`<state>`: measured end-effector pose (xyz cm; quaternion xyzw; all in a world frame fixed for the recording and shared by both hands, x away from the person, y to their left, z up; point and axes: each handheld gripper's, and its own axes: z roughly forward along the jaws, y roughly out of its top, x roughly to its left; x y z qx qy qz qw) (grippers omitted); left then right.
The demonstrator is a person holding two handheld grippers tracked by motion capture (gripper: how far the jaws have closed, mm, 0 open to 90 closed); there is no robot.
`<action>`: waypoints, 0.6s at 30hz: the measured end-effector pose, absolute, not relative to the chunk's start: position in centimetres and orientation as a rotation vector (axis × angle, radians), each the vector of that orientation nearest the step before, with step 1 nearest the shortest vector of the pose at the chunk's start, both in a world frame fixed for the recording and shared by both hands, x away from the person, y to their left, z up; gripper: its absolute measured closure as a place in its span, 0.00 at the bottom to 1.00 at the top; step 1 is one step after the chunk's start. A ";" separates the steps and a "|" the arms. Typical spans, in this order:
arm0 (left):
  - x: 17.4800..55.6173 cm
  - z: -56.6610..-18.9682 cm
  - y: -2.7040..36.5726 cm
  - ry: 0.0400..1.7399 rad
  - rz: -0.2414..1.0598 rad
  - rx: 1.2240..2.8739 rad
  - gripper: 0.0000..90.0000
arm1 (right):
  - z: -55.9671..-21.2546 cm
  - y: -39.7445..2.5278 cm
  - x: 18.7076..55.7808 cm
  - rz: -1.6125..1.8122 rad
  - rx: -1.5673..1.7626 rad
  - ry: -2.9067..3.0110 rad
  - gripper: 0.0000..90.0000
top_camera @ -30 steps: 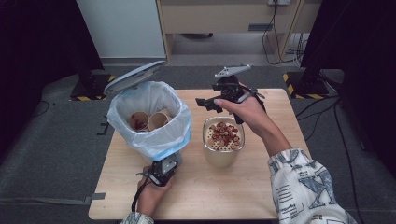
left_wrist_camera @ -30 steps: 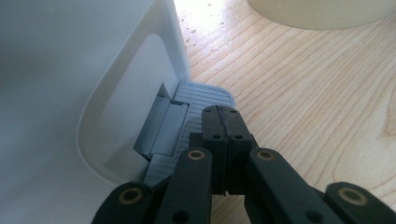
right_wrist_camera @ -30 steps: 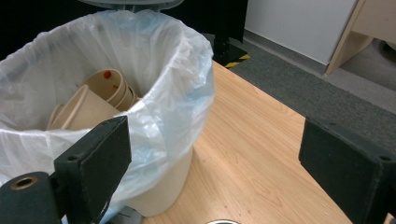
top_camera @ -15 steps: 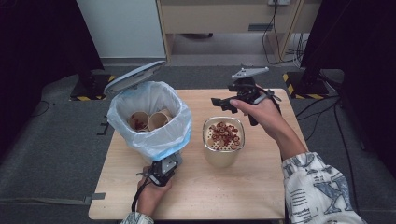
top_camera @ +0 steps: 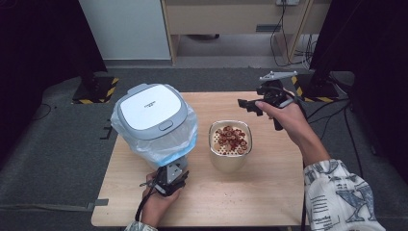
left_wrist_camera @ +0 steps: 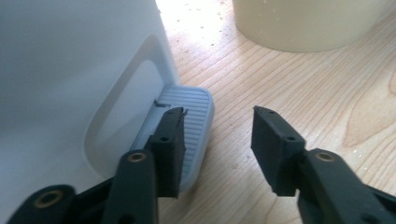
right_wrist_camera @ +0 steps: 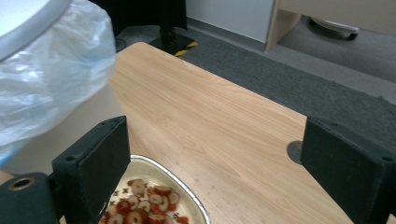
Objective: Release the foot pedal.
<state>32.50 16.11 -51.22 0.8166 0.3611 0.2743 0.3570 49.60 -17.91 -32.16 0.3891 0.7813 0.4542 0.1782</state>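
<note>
Left gripper (top_camera: 168, 179) sits lower left-centre of the high view, right at the foot of 1 white pedal bin (top_camera: 154, 120), jaws parted w/ nothing between them. In the left gripper view (left_wrist_camera: 217, 140) 1 grey ribbed pedal (left_wrist_camera: 189, 126) sticks out from the bin's base at frame centre-left; one jaw lies over the pedal, can't tell if it presses on it, the other jaw hangs over bare wood to the right. Bin lid (top_camera: 150, 109) is down flat, closed; 1 clear plastic liner (top_camera: 185, 139) bunches out under the rim.

Right gripper (top_camera: 252, 103) is up in the upper right of the high view, above the table (top_camera: 269, 192), jaws wide apart, holding nothing. Right gripper view (right_wrist_camera: 215, 163) looks down past its 2 jaws: liner upper left, bare tabletop centre.

1 cream container (top_camera: 230, 147) stands just right of the bin, mid-frame, apart from it, filled w/ red and pale round slices (top_camera: 231, 137) – too many and too small to count. Same container shows at bottom centre of the right gripper view (right_wrist_camera: 159, 196) and top right of the left gripper view (left_wrist_camera: 303, 23).

2 hands, 2 grippers, 1 patterned sleeve (top_camera: 341, 197) lower right.
</note>
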 end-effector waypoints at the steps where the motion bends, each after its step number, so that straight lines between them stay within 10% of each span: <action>1: 32.5 -51.1 16.2 0.914 0.715 2.108 0.55 | -32.3 -18.2 49.7 1.272 1.115 2.202 0.10; 18: 32.7 -50.9 15.7 0.888 0.618 2.099 0.36 | -32.7 -19.2 49.7 1.257 1.153 2.147 0.08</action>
